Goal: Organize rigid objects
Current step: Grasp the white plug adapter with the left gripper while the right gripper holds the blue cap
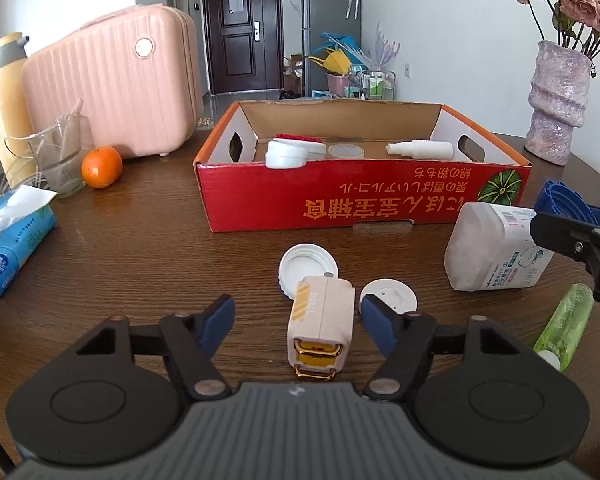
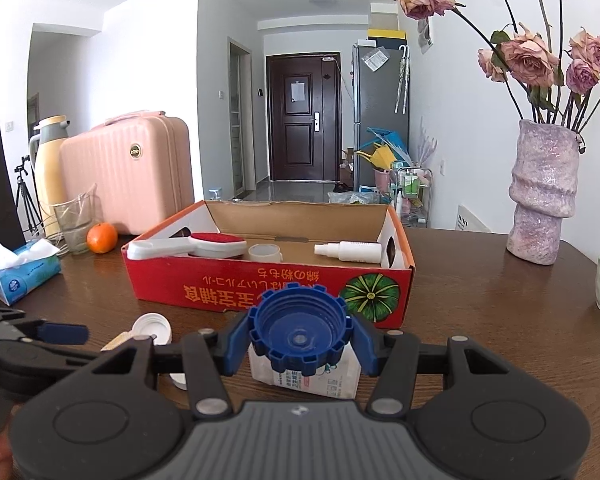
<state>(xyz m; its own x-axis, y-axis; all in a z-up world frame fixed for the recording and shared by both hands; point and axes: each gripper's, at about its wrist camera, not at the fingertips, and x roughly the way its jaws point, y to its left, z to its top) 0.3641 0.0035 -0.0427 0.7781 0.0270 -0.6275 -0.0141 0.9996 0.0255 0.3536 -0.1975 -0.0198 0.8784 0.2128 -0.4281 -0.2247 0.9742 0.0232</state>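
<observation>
dark wood table: red box, orange, tissues, vase.

blue cap: clamped, open side facing camera | beige case: flat on table

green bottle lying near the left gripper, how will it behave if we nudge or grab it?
The green bottle lies on its side on the smooth wood table, so a sideways nudge would probably roll it. Its body looks translucent and thin-walled, likely light. The round, glossy surface may slip between pads; gripping across the middle seems safest.
</observation>
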